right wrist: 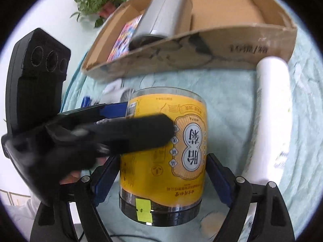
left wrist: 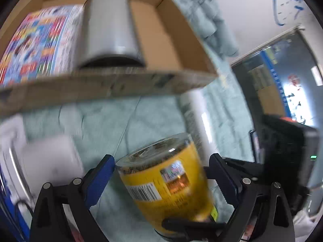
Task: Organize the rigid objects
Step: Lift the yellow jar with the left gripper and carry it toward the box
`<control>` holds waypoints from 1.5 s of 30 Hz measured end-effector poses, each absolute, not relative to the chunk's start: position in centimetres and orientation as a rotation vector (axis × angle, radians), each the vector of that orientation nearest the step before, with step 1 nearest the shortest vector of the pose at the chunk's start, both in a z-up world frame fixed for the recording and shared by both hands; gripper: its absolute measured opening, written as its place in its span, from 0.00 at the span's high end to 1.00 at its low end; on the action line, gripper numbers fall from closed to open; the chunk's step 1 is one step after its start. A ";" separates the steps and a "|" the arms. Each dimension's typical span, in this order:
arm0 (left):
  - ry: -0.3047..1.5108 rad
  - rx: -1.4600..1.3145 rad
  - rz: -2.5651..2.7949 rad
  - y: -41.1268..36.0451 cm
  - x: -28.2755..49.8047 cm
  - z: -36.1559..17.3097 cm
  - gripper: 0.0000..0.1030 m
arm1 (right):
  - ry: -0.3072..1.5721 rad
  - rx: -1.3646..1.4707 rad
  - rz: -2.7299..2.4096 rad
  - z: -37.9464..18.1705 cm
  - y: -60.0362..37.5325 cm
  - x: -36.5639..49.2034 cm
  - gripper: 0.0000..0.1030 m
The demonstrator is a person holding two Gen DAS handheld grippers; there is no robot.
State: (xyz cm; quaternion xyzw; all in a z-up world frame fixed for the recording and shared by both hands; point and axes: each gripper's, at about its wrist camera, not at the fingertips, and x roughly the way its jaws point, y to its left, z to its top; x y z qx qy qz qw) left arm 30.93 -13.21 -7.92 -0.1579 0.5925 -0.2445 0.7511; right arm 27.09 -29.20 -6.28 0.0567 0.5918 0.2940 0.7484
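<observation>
A yellow-labelled clear jar (left wrist: 167, 179) (right wrist: 165, 153) is held upside down above the pale green cloth, between both grippers. My left gripper (left wrist: 161, 173) has its blue pads on either side of the jar. My right gripper (right wrist: 161, 177) is shut on the jar's sides. In the right wrist view the left gripper (right wrist: 129, 125) comes in from the left and clamps the jar's upper part. Beyond stands a cardboard box (left wrist: 125, 86) (right wrist: 201, 48) holding a grey cylinder (left wrist: 111, 30) (right wrist: 165, 18) and a colourful flat pack (left wrist: 34, 46) (right wrist: 125, 38).
A white roll (right wrist: 270, 121) (left wrist: 199, 119) lies on the cloth right of the jar. White objects (left wrist: 40, 161) sit at the left. A potted plant (right wrist: 101, 2) stands behind the box. A dark device (left wrist: 286, 157) is at the right.
</observation>
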 end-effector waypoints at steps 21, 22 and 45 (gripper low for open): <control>1.352 -0.389 -0.476 -13.0 31.2 -9.3 0.23 | 1.692 -0.358 0.825 -9.7 -19.7 28.4 0.17; 1.353 -0.392 -0.475 -13.0 31.2 -9.3 0.23 | 1.684 -0.347 0.821 -9.8 -19.4 28.4 0.17; 1.418 -0.361 -0.514 -15.0 25.7 -9.3 0.15 | 1.364 0.309 0.652 -9.5 -30.9 20.0 0.17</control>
